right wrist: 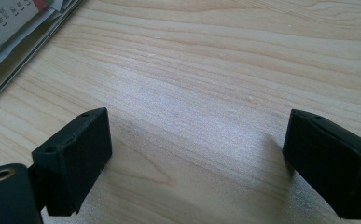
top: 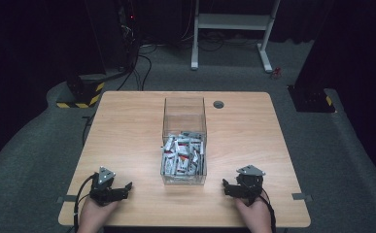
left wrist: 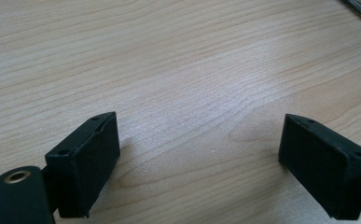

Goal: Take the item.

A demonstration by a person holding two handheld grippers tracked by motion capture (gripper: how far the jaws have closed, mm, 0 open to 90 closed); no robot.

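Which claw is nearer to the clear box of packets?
Right, slightly. The right claw rests just off the clear box, on its near right; the left claw sits farther, near left.

packets (top: 183, 155): print too small | box (right wrist: 10, 56): cut off by edge

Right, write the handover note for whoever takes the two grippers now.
Left gripper: open, nothing between the jaws, low over the table at the near left.
Right gripper: open and empty too, at the near right.
Clear box: mid-table, between the grippers, with the sachets heaped in its near half.
Done: no sachet lies outside the box.
Left: probably reach into the box.
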